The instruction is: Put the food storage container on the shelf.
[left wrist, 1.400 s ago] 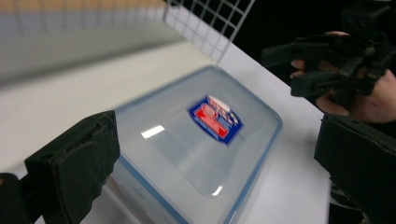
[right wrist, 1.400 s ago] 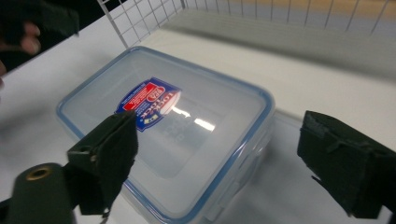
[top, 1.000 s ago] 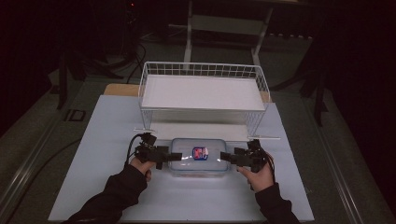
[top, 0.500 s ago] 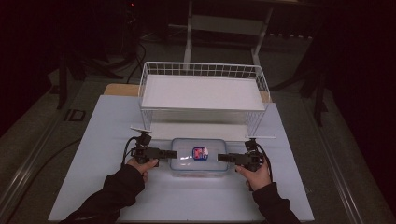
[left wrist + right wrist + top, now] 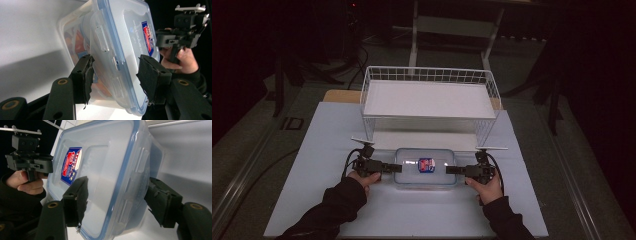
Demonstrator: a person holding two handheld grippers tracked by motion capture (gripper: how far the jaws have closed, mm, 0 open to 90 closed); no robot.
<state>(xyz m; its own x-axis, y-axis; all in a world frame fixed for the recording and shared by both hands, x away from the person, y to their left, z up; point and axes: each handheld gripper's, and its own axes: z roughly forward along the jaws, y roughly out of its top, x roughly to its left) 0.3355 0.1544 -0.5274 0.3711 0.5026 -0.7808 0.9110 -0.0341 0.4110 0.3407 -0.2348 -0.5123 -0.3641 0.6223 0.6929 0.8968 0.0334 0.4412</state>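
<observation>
1. Our clear plastic box (image 5: 425, 167), with its blue-rimmed lid and red-blue label, lies flat on the white table (image 5: 312, 150), just in front of the white wire rack (image 5: 429, 97).
2. Our left gripper (image 5: 387, 167) has just been closing; its pads touch the box's left end.
3. Our right gripper (image 5: 452, 170) has also been closing, its jaws straddling the right end; we cannot tell whether both pads press.

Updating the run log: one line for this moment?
left gripper: closing on container end | right gripper: closing, opposite end | container: lidded, on table, before wire basket
</observation>
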